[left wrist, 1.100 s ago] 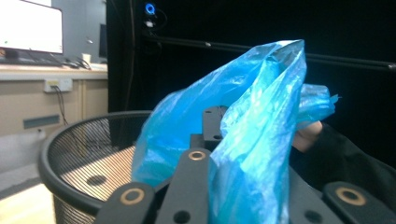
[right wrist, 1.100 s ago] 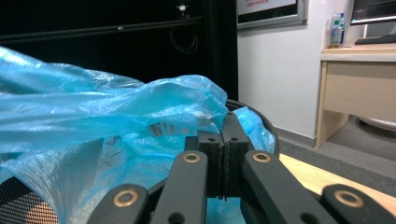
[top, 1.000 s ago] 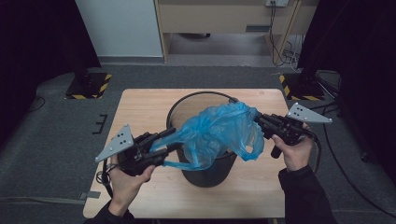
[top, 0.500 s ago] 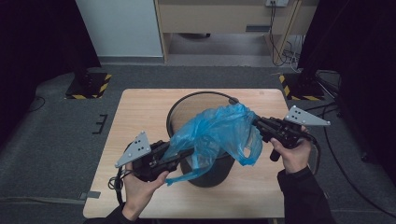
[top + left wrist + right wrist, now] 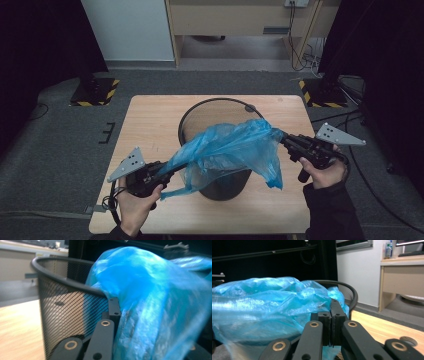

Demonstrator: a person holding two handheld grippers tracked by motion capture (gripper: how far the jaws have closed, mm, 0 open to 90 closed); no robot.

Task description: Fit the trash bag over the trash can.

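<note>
Over the middle of the wooden table, the blue plastic bag hangs stretched between your two grippers, draped across the near rim of the black mesh wastebasket and not yet opened around it. Your right gripper has its jaws pressed together on the bag's far corner; in the right gripper view the film bunches right at the closed pads. Your left gripper has just been closing its jaws, and they now pinch the lower left edge of the bag, low beside the basket wall. The risk from here, as I judge it, is the film itself: it is thin and slippery, and if you pull the two corners apart too hard it may slide out of a pinch or tear at the pads. You may also be holding both layers on one side, in which case the mouth will not open and the bag will simply lie across the rim. The basket looks light and stands free, so tugging the bag sideways against its rim could tip it or drag it toward the table's edge. A loose tail hangs on the right side and could snag on the mesh.
</note>
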